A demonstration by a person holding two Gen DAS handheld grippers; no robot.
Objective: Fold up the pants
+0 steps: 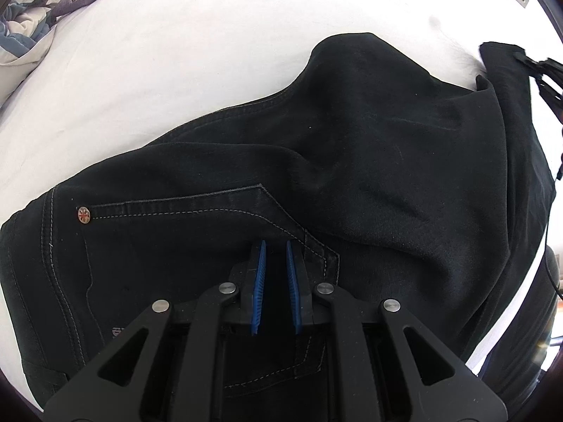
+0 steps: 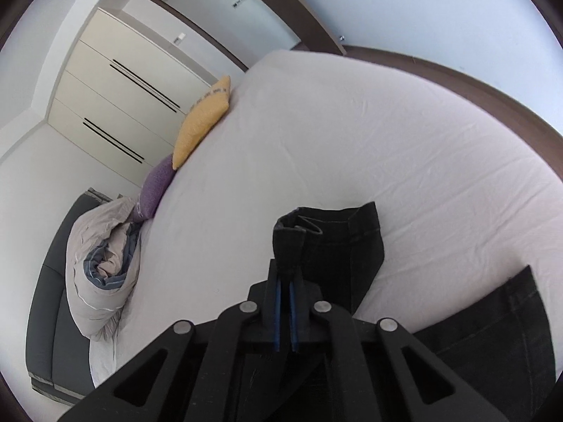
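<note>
The black pants lie across the white bed, seat side up, with a back pocket and its copper rivet showing near the waist end; the left gripper hovers low over that pocket, its blue-padded jaws a narrow gap apart and holding nothing, though whether the tips touch the cloth cannot be told; the right gripper has its jaws pinched on the hem of a leg, which stands lifted off the sheet while the cloth beside it trails down to the bed; judging from this, the fold is at an early stage; the fabric is humped and creased in the middle, no tidy layer is laid flat, and carrying the leg end over toward the waist and smoothing it look to be left.
</note>
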